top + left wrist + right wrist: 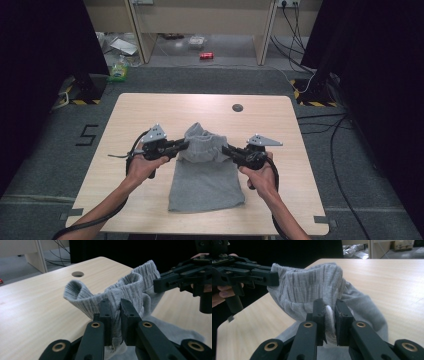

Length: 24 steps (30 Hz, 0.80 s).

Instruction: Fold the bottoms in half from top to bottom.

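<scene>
A grey garment (205,180) with a ribbed elastic waistband lies on the wooden table (150,107), its far end lifted and bunched. My left gripper (186,145) is shut on the waistband's left side, and the fabric (117,293) is pinched between its jaws. My right gripper (224,149) is shut on the waistband's right side, where the cloth (312,285) is clamped between the pads. The left gripper view has the other gripper (160,285) at the upper right, biting the same band. The near part of the garment rests flat on the table.
A round cable hole (237,107) sits near the table's far edge. Beyond the table, a green bottle (119,70) and a red can (206,55) lie on the floor. Black stands and cables flank both sides.
</scene>
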Tool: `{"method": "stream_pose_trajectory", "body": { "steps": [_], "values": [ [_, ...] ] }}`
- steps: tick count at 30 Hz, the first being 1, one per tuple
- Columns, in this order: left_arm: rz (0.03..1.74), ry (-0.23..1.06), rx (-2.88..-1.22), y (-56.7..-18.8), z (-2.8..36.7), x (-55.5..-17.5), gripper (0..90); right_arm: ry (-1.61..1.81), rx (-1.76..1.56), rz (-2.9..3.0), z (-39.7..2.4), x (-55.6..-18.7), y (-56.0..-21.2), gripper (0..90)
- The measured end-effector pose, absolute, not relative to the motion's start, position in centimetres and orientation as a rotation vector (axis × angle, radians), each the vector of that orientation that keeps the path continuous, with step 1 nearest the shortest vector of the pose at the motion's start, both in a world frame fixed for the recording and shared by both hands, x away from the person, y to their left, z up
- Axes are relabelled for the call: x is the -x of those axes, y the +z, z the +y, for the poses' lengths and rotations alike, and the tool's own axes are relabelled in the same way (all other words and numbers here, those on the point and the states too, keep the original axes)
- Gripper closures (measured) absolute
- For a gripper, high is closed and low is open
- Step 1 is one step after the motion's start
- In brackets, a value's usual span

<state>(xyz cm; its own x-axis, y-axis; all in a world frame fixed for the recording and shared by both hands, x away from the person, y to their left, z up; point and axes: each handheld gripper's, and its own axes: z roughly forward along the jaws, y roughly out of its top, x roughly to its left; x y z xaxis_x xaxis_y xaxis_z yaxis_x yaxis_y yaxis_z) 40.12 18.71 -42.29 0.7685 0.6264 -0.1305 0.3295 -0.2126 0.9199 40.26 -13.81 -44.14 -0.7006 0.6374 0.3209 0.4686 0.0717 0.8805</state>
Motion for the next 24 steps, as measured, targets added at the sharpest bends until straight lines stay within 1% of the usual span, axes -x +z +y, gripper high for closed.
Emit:
{"method": "stream_pose_trajectory", "body": {
  "steps": [10, 17, 20, 24],
  "values": [
    [0.679, 0.267, -1.868, -46.0, 19.3, -35.4, 80.5, 1.655, -1.077, 2.270, -14.3, -35.6, -46.1, 80.6],
    [0.643, 0.234, -1.926, -48.1, 18.9, -33.4, 80.1, 1.578, -1.055, 2.360, -14.8, -33.1, -48.1, 80.0],
    [0.645, 0.215, -1.940, -48.9, 18.9, -33.1, 79.3, 1.572, -1.075, 2.375, -15.4, -32.6, -48.4, 77.4],
    [0.637, 0.212, -1.948, -48.9, 18.8, -32.7, 78.2, 1.578, -1.088, 2.361, -15.8, -32.4, -48.2, 72.3]
  ]
}}
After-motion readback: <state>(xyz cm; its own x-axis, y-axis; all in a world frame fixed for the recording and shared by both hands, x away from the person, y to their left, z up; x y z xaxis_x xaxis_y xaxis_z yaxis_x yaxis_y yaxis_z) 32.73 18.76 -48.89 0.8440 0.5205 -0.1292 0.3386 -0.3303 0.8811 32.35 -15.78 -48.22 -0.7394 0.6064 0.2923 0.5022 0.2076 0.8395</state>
